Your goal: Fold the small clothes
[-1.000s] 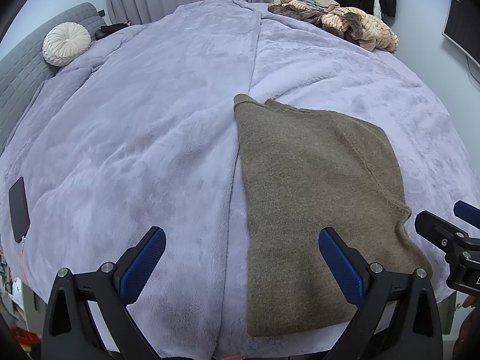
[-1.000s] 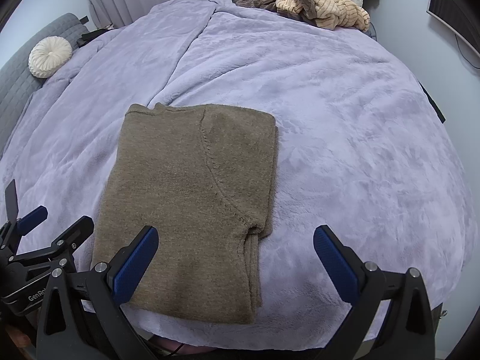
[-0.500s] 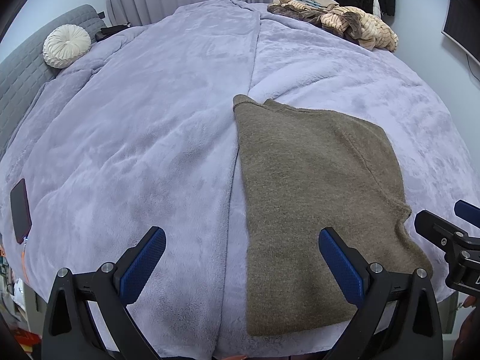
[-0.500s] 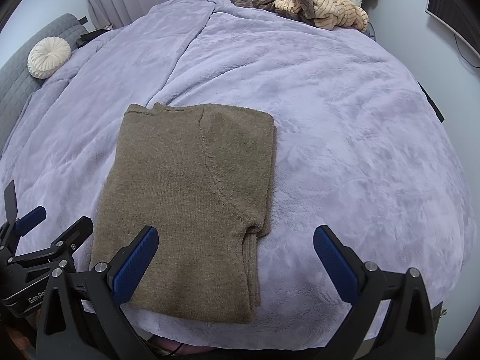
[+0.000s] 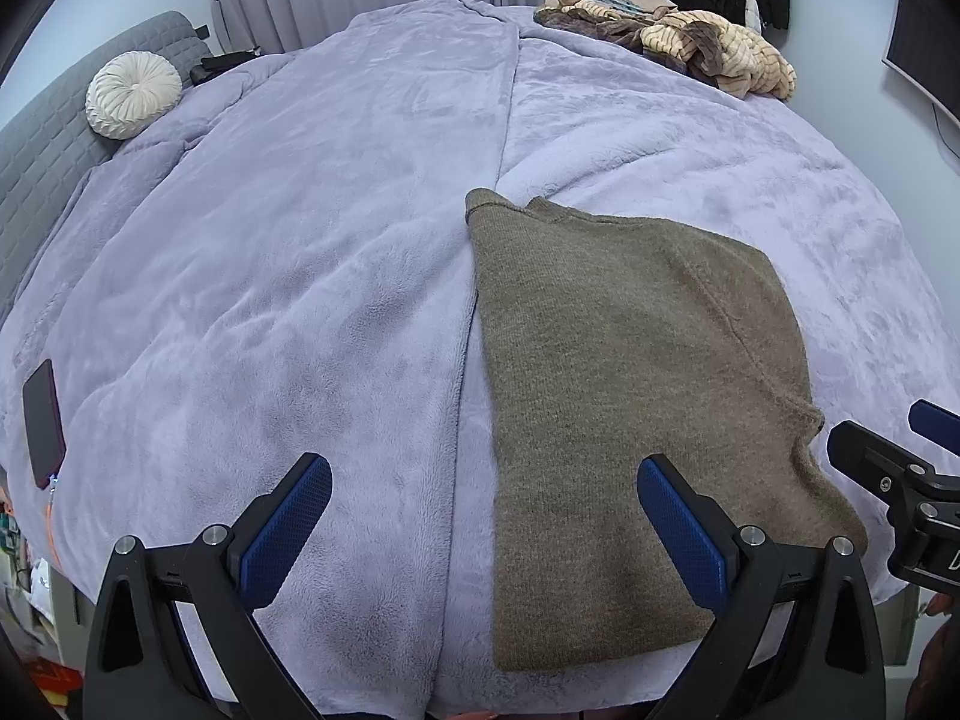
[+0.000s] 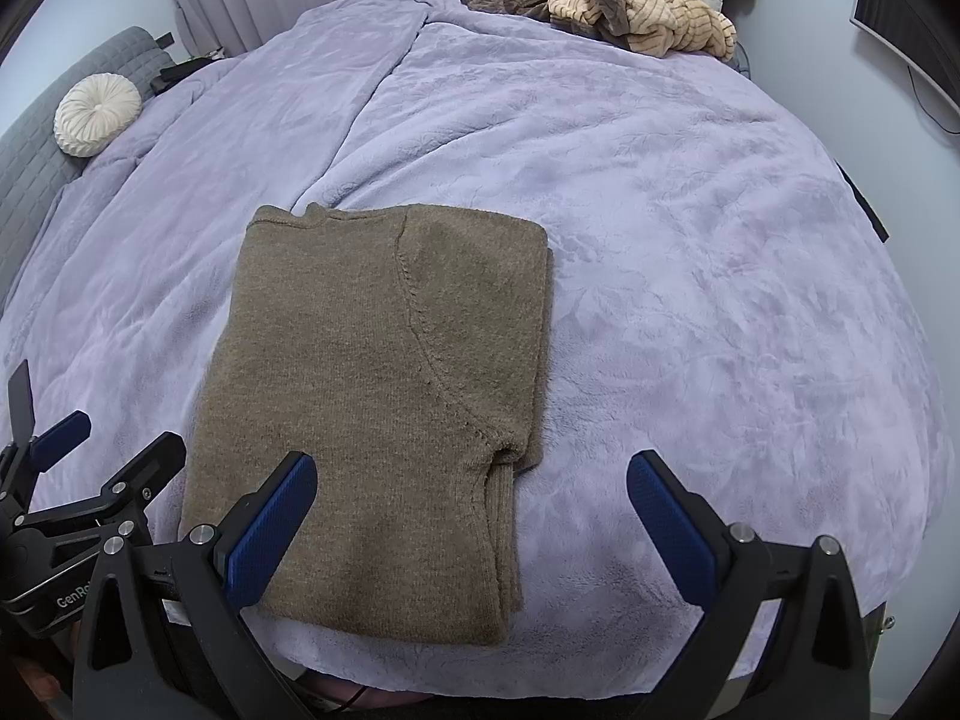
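An olive-brown knit sweater (image 5: 624, 372) (image 6: 384, 372) lies flat on the lilac fleece blanket (image 5: 288, 300) (image 6: 690, 276), folded lengthwise into a long rectangle near the bed's front edge. My left gripper (image 5: 483, 519) hovers open above the front edge, its right finger over the sweater's lower part, its left finger over bare blanket. My right gripper (image 6: 471, 513) is open too, its left finger above the sweater's lower right, its right finger above blanket. Neither holds anything. Each gripper shows at the edge of the other's view.
A heap of beige and brown clothes (image 5: 678, 48) (image 6: 612, 12) lies at the far right of the bed. A round white cushion (image 5: 133, 95) rests by the grey headboard (image 5: 36, 168) at left. A dark phone (image 5: 43, 423) lies on the blanket's left edge.
Both grippers have drifted very slightly; the sweater sits a touch lower in the right wrist view. Nothing was grasped or released.
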`<state>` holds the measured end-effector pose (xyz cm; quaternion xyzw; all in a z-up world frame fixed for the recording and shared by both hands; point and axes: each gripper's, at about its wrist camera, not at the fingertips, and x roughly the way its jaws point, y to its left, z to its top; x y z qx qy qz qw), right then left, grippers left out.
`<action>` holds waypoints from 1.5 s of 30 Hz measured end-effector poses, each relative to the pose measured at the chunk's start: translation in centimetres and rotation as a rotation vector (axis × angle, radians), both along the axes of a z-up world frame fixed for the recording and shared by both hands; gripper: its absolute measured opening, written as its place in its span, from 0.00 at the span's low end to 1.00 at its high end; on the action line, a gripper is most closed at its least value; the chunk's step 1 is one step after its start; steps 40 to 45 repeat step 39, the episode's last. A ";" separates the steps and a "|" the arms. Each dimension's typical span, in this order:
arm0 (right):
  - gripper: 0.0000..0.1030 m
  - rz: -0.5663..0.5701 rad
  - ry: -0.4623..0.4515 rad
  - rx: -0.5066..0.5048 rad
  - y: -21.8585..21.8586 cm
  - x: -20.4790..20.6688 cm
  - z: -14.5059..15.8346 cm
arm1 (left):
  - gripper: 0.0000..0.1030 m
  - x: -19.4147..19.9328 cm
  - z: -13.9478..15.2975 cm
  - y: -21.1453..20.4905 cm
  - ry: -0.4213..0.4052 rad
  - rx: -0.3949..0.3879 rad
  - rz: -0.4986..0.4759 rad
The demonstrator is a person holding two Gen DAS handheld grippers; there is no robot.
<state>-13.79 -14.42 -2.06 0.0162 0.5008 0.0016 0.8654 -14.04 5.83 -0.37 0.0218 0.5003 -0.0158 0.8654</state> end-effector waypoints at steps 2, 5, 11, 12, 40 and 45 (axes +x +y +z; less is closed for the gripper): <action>1.00 -0.002 0.000 0.002 0.0 -0.1 0.0 | 0.99 0.0 0.0 0.0 -0.001 0.001 0.001; 1.00 -0.003 0.001 0.003 0.0 -0.2 -0.1 | 0.99 0.0 0.0 0.0 0.000 -0.003 0.000; 1.00 -0.003 -0.001 0.002 0.1 -0.4 -0.1 | 0.99 0.1 0.0 0.1 0.001 -0.007 0.002; 1.00 -0.003 0.000 0.001 0.1 -0.4 -0.1 | 0.99 0.1 0.0 0.1 0.001 -0.006 0.002; 1.00 -0.003 0.006 0.000 0.3 -0.2 -0.3 | 0.99 -0.1 0.0 -0.5 0.000 -0.022 0.008; 1.00 -0.003 0.006 0.000 0.3 -0.2 -0.3 | 0.99 -0.1 0.0 -0.5 0.000 -0.022 0.008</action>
